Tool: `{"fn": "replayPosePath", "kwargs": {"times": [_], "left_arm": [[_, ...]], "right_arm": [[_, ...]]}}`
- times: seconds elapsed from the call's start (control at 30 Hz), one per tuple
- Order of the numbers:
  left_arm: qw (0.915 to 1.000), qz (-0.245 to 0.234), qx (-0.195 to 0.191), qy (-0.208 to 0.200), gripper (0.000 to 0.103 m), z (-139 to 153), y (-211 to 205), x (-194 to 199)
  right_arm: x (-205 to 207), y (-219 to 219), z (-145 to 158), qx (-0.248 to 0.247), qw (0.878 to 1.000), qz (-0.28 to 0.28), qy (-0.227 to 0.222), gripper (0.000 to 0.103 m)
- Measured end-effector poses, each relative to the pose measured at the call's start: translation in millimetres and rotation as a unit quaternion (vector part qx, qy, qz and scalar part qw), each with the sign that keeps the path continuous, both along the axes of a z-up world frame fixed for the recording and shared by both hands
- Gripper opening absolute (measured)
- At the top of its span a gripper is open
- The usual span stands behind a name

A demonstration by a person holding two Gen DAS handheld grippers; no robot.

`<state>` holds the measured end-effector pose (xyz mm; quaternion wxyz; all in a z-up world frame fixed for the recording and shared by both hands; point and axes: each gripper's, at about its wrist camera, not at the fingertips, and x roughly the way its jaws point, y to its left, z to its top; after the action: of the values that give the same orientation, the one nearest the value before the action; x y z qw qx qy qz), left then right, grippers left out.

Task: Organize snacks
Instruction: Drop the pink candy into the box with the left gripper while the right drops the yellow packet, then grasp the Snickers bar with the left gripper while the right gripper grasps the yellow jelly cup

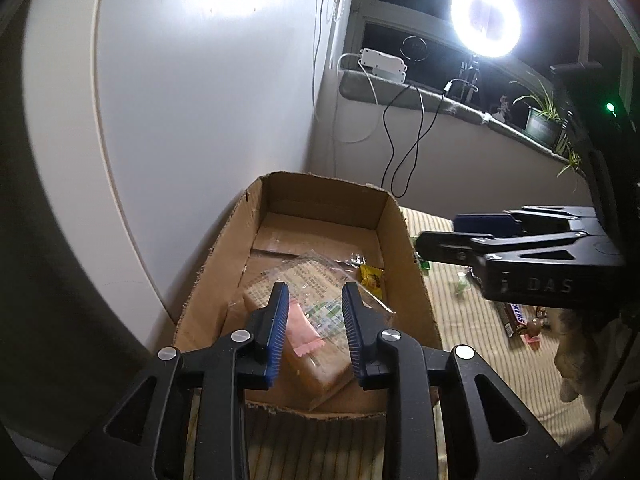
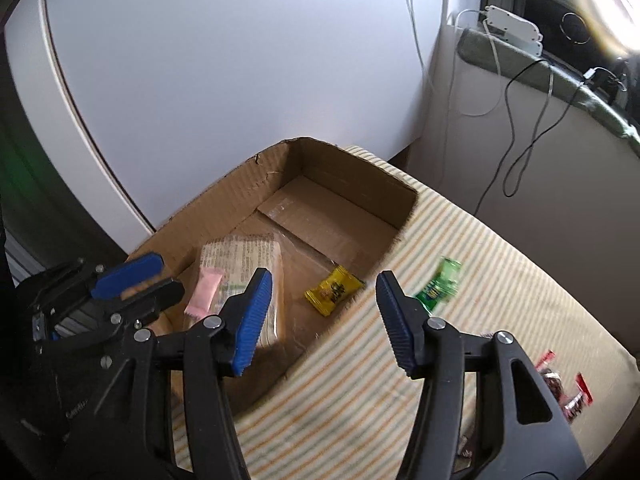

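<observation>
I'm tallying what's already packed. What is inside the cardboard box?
The cardboard box holds a wrapped bread loaf with a pink packet lying on it, and a yellow candy beside it. Whatever lies under the loaf is hidden.

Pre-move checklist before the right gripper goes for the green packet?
1. Right gripper open and holding nothing: ok.
2. Green packet out of the cardboard box, on the striped cloth: ok.
3. Packet lies ahead between the right gripper's fingers: not ok, it sits beyond the right finger.
4. Left gripper away from the packet, over the box: ok.
5. Room in the box past the yellow packet and the bread pack: ok.
6. Packet's grip width: cannot tell, blurred.
</observation>
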<state>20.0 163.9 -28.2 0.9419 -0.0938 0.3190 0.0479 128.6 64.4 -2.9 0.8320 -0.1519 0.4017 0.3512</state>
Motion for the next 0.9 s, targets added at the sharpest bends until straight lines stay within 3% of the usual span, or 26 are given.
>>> {"fn": "replayPosePath", "kwargs": {"times": [0.37, 0.5, 0.7, 0.9], "left_arm": [[0.9998, -0.008, 0.003, -0.02, 0.026, 16, -8, -23], [0.9996, -0.017, 0.007, -0.024, 0.026, 21, -15, -31], [0.9989, -0.04, 0.013, -0.024, 0.026, 28, -36, -36], [0.9971, -0.076, 0.002, -0.011, 0.026, 25, -59, -29]], "right_arm": [[-24, -58, 28, 0.021, 0.998, -0.039, -0.036, 0.058], [-36, -89, 37, 0.014, 0.997, -0.066, -0.047, 0.076], [-57, -137, 44, 0.006, 0.994, -0.094, -0.061, 0.087], [-67, -193, 45, 0.008, 0.99, -0.128, -0.064, 0.087]]}}
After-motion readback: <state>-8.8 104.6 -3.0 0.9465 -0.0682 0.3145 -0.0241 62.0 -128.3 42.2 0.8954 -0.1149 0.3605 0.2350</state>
